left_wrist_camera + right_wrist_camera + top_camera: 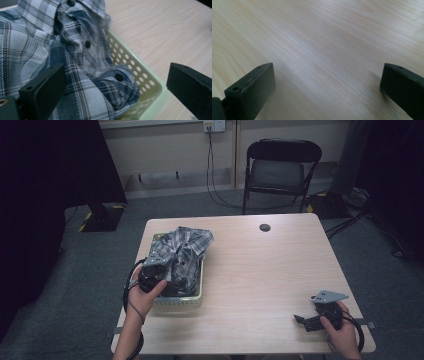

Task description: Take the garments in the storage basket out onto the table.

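Plaid shirt heaped in the basket, left gripper right over it

Plaid shirt (182,247) sits crumpled in the pale green perforated basket (185,301) at the tabletop's (270,275) left side, collar and dark buttons up. Left gripper (167,270) hovers right at the cloth, jaws spread wide, one over the fabric and one out past the basket rim, gripping nothing. Right gripper (302,320) rests well apart near the front right corner, jaws released over bare wood.
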The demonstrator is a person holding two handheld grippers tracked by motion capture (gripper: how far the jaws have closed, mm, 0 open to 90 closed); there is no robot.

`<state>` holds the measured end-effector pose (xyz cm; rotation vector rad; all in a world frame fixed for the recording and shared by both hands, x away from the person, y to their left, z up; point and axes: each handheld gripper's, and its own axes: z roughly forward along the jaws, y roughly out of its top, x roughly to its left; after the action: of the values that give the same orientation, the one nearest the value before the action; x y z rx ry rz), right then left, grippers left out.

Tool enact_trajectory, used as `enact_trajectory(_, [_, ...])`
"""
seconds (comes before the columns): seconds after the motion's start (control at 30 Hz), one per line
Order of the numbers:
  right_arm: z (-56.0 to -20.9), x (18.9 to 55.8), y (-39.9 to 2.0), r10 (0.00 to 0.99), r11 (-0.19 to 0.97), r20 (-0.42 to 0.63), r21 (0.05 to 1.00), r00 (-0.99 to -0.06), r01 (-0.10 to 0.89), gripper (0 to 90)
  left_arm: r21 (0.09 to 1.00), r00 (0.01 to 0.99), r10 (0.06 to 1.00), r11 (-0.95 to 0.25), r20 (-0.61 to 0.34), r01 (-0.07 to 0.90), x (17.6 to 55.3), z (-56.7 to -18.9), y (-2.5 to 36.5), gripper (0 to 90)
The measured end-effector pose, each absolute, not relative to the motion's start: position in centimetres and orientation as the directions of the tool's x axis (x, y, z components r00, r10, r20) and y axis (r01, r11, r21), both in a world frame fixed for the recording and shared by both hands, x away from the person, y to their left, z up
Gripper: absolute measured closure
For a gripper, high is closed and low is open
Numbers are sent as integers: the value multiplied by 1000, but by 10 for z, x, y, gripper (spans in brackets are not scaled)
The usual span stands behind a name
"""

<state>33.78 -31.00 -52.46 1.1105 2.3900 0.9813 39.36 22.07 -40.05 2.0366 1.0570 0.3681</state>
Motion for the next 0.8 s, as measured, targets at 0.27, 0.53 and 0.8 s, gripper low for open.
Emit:
enact_trajectory(0.27, [-525, 338, -310, 766, 460, -7, 705, -643, 540, 0, 760, 550, 831, -305, -83, 575, 408, -405, 217, 22])
enact_trajectory(0.53, [-525, 338, -310, 766, 460, -7, 705, -643, 540, 0, 746, 490, 869, -281, -70, 604, 422, -408, 215, 22])
enact_trajectory(0.8, [-525, 338, -310, 766, 460, -7, 705, -643, 540, 0, 720, 454, 888, -266, -75, 640, 434, -416, 216, 22])
